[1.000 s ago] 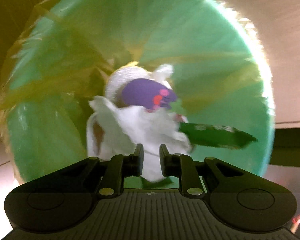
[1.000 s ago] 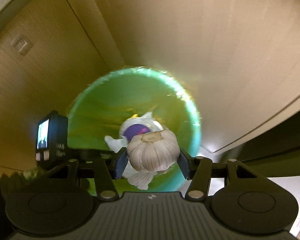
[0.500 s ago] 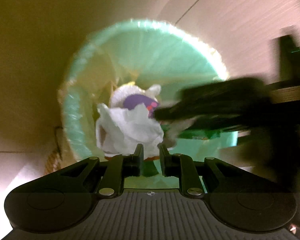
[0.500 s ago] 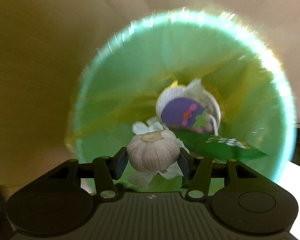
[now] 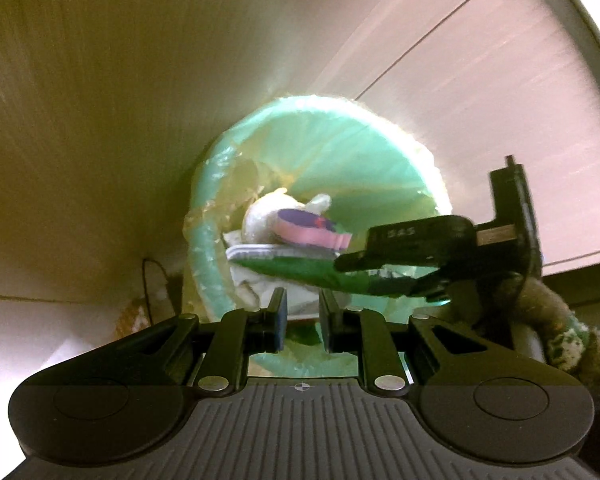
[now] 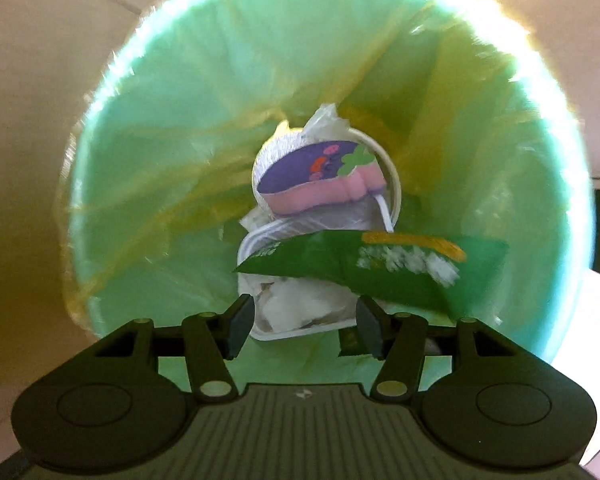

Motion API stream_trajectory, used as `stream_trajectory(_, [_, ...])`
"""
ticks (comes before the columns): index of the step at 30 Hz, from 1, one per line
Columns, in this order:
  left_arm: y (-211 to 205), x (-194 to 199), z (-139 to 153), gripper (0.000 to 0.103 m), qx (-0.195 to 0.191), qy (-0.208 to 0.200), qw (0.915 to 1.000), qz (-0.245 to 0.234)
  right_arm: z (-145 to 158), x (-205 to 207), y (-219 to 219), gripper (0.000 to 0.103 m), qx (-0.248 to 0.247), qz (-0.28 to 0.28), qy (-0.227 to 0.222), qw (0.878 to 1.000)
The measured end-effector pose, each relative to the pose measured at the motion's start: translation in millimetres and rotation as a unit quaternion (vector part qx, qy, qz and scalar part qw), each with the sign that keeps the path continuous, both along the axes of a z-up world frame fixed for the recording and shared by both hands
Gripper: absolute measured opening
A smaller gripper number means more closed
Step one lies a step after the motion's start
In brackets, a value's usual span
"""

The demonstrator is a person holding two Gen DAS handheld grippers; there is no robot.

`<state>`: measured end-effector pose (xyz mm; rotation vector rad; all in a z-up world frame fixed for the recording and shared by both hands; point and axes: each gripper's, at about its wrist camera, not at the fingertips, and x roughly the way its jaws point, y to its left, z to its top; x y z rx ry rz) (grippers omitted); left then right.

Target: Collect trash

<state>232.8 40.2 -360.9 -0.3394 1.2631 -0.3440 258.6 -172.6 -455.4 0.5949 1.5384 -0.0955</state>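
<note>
A green bin (image 6: 148, 92) lined with a clear yellowish bag fills the right wrist view and shows smaller in the left wrist view (image 5: 340, 152). Inside lie a green snack packet (image 6: 380, 268), a purple and pink item (image 6: 320, 176) on a white cup, a white tray with crumpled tissue (image 6: 300, 308). My right gripper (image 6: 304, 322) is open and empty over the bin mouth. The garlic is not visible. My left gripper (image 5: 302, 318) is nearly shut and empty, back from the bin. The right gripper (image 5: 420, 256) shows at the bin's right.
Pale wooden cabinet panels (image 5: 140, 80) surround the bin. A dark cable (image 5: 152, 276) hangs at the bin's left. A light floor or surface (image 5: 40, 328) lies at the lower left.
My right gripper moved over the bin, opened and let go of the garlic bulb, which is gone from view. My left gripper drew back from the bin.
</note>
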Motion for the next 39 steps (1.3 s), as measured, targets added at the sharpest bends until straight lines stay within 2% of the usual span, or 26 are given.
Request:
stream_trajectory(5, [-2.5, -2.0, 37.6, 0.020, 0.008, -0.025, 0.9996, -0.007, 56.6, -25.3, -20.1, 0.057, 0.009, -0.056, -0.041, 0.998])
stream_trajectory(9, [-11.6, 1.1, 100.6, 0.020, -0.012, -0.076, 0.9966, -0.030, 141.3, -62.2, -30.9, 0.057, 0.001, -0.104, -0.112, 0.988])
stream_trajectory(13, [-15.0, -0.6, 172.1, 0.020, -0.031, -0.161, 0.9851, -0.051, 243.8, -103.5, -31.5, 0.057, -0.066, -0.122, -0.210, 0.968])
stream_trajectory(15, [-14.3, -7.4, 203.9, 0.020, -0.019, -0.205, 0.9777, -0.038, 290.7, -120.9, -24.9, 0.058, -0.115, -0.108, -0.265, 0.951])
stream_trajectory(17, [-13.1, -19.3, 230.9, 0.020, -0.017, -0.241, 0.9699, -0.028, 333.2, -136.9, -14.6, 0.063, -0.162, -0.089, -0.322, 0.929])
stream_trajectory(19, [-18.7, -43.3, 256.5, 0.020, 0.000, -0.292, 0.9560, -0.033, 372.3, -155.6, -7.2, 0.075, -0.201, -0.061, -0.394, 0.895])
stream_trajectory(21, [-30.9, -75.6, 276.7, 0.020, 0.039, -0.351, 0.9346, -0.041, 397.5, -175.5, 3.7, 0.077, -0.229, -0.029, -0.460, 0.857])
stream_trajectory(23, [-41.1, -110.6, 291.3, 0.017, 0.077, -0.398, 0.9133, -0.038, 410.0, -190.1, 12.3, 0.080, -0.236, 0.009, -0.494, 0.837])
stream_trajectory(24, [-46.7, -130.9, 295.5, 0.016, 0.086, -0.417, 0.9042, -0.036, 416.1, -198.5, 15.6, 0.080, -0.236, 0.027, -0.499, 0.834])
stream_trajectory(26, [-56.5, -160.5, 301.8, 0.017, 0.095, -0.437, 0.8935, -0.037, 424.1, -217.8, 19.9, 0.080, -0.229, 0.036, -0.507, 0.830])
stream_trajectory(28, [-66.8, -188.5, 305.5, 0.017, 0.114, -0.440, 0.8904, -0.019, 429.2, -243.8, 17.8, 0.091, -0.203, 0.039, -0.526, 0.825])
stream_trajectory(29, [-72.7, -197.3, 307.0, 0.017, 0.121, -0.440, 0.8900, -0.004, 431.6, -255.3, 15.9, 0.093, -0.187, 0.044, -0.535, 0.822])
stream_trajectory(32, [-78.6, -221.9, 312.1, 0.017, 0.125, -0.439, 0.8895, 0.025, 428.1, -274.5, 19.9, 0.094, -0.178, 0.064, -0.544, 0.817])
stream_trajectory(35, [-82.4, -236.4, 318.1, 0.017, 0.133, -0.444, 0.8853, 0.040, 432.8, -296.1, 21.3, 0.094, -0.201, 0.064, -0.557, 0.803])
stream_trajectory(37, [-83.1, -245.9, 321.8, 0.017, 0.140, -0.445, 0.8830, 0.047, 431.5, -302.6, 18.0, 0.094, -0.199, 0.067, -0.556, 0.805])
stream_trajectory(39, [-87.5, -251.3, 323.9, 0.017, 0.142, -0.442, 0.8842, 0.052, 431.7, -309.3, 16.5, 0.094, -0.189, 0.069, -0.553, 0.808])
